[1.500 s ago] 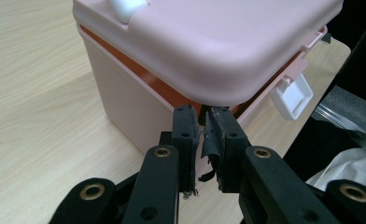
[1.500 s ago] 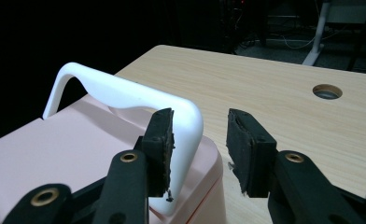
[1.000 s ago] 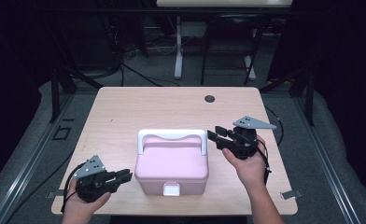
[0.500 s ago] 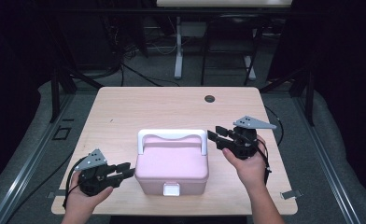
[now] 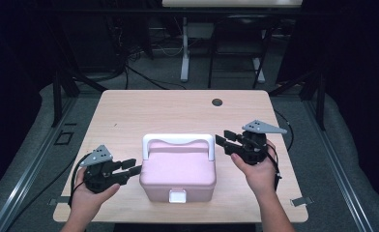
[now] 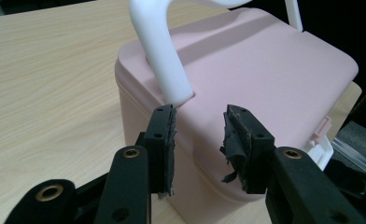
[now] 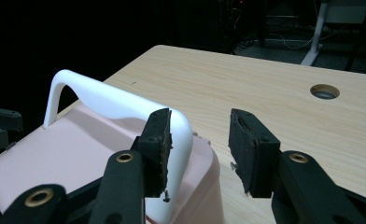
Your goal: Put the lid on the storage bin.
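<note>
A pink box (image 5: 178,171) with a white handle (image 5: 178,140) and a white front latch (image 5: 177,195) sits in the middle of the table. My left gripper (image 5: 135,167) is at the box's left side, pointing at it. It is open, its jaws have just been opening, and the pads touch nothing. In the left gripper view the box's lid edge (image 6: 274,70) and the handle's post (image 6: 158,46) lie just beyond my gripper (image 6: 200,128). My right gripper (image 5: 221,138) is open by the handle's right end and has just widened slightly. The handle (image 7: 106,95) curves past its left pad.
The wooden table (image 5: 144,111) has a round cable hole (image 5: 217,102) near its far edge. Small metal clips (image 5: 298,201) sit at its front corners. Beyond it are dark floor, cables and another table's legs (image 5: 184,48).
My left gripper has moved up the picture, alongside the box's left side, and its jaws have spread wider. My right gripper has stayed where it was.
</note>
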`<state>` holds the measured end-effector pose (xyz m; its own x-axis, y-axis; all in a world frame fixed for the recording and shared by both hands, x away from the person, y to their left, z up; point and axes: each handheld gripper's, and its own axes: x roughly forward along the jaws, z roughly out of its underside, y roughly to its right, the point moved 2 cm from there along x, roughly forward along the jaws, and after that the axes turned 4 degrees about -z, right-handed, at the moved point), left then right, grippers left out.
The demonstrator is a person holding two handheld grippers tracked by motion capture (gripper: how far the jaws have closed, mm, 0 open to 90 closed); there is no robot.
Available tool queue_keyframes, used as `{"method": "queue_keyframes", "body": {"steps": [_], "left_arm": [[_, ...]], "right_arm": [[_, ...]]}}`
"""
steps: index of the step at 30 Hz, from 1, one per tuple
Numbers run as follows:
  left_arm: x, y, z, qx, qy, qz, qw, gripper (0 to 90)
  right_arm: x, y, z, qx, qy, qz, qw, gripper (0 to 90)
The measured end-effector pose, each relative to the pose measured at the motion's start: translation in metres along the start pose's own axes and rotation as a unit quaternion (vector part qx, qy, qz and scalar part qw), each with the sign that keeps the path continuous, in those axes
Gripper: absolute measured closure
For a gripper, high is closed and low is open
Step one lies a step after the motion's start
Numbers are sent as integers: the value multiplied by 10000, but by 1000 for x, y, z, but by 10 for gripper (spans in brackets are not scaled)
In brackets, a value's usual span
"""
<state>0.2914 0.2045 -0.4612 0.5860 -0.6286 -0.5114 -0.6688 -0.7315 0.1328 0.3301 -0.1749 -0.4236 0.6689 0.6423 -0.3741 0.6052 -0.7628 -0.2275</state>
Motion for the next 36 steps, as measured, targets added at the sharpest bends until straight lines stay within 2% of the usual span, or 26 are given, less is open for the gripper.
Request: {"method": "queue_keyframes", "body": {"steps": [8, 19, 27, 32, 36], "left_arm": [[3, -6, -12, 44, 71, -113, 9999, 603], [13, -19, -32, -89, 182, -248, 9995, 581], [17, -29, -42, -260, 340, -326, 9986, 581], [22, -41, -47, -429, 325, -393, 9978, 582], [25, -51, -48, -513, 332, -525, 9968, 582]], "right_arm": [[-1, 1, 0, 16, 27, 7, 10000, 578], [1, 1, 1, 23, -3, 3, 10000, 577], [1, 2, 1, 25, 14, 28, 10000, 574], [0, 5, 1, 57, 23, 42, 10000, 574], [1, 7, 2, 73, -5, 65, 10000, 574]]}}
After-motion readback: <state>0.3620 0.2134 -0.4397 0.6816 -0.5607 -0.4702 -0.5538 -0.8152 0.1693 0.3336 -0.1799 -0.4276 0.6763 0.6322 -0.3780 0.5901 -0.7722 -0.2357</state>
